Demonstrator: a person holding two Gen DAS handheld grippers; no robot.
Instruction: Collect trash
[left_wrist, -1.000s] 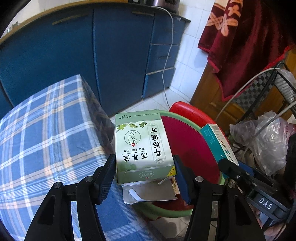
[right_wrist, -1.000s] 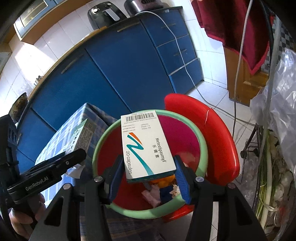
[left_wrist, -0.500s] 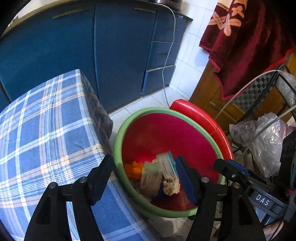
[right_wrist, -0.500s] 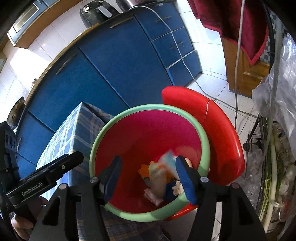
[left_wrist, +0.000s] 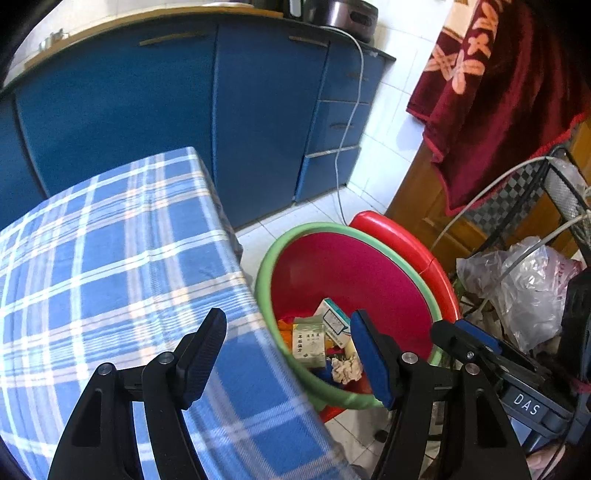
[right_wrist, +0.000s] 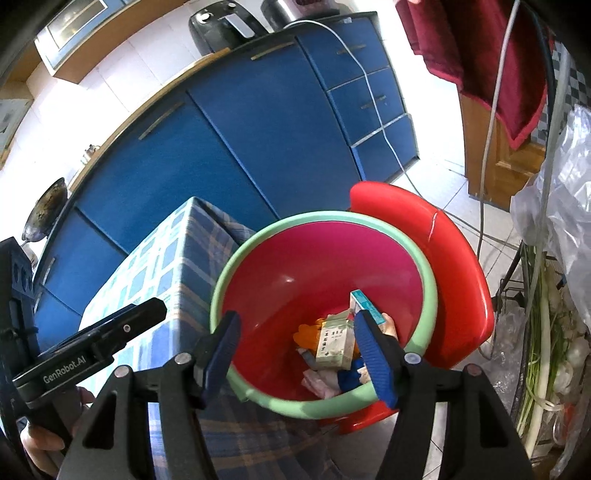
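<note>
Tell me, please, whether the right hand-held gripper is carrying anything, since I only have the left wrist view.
Observer: No. The right hand-held gripper has its jaws opening, with nothing gripped between them.
Operator: Thanks. What is to the right of the bin?
Observer: Green onions stand upright there.
Operator: Is there anything else I cannot see?
Observer: A dark wok sits at the far left, above the blue cabinets.

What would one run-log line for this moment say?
left gripper: open, empty | right gripper: opening, empty | boxes: in bin
</note>
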